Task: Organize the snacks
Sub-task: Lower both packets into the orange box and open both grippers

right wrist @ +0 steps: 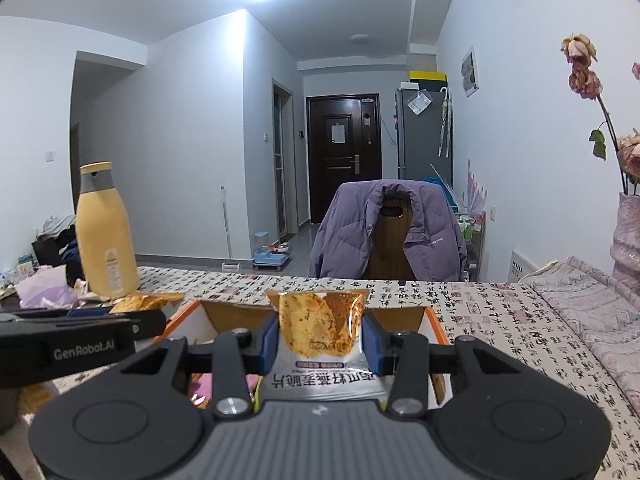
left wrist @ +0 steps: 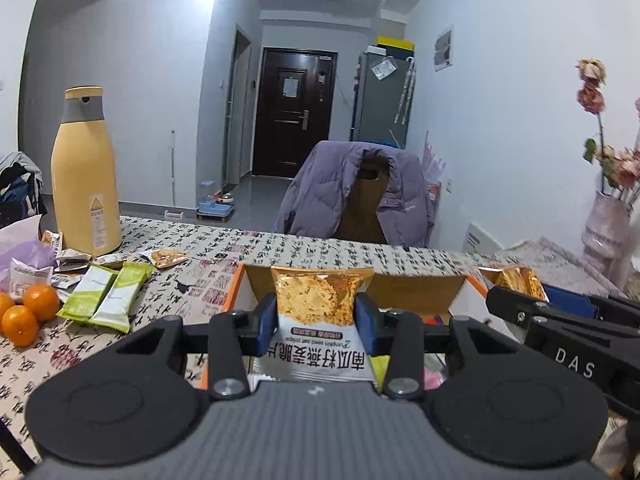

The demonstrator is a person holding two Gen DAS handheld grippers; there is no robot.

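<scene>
Each gripper, left [left wrist: 316, 322] and right [right wrist: 320, 344], is clenched on an oat-crisp packet [left wrist: 320, 304] over the orange-rimmed box [left wrist: 236, 284]; next, lower and release them inside.

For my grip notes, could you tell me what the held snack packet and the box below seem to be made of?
The snack packet in the left gripper looks like glossy plastic film: it creases and shines. The box looks like cardboard: matte brown inner flaps, white walls, orange edges.

white walls [right wrist: 180, 128] | dark door [left wrist: 294, 116] | chair [right wrist: 390, 236] (purple jacket draped)
</scene>
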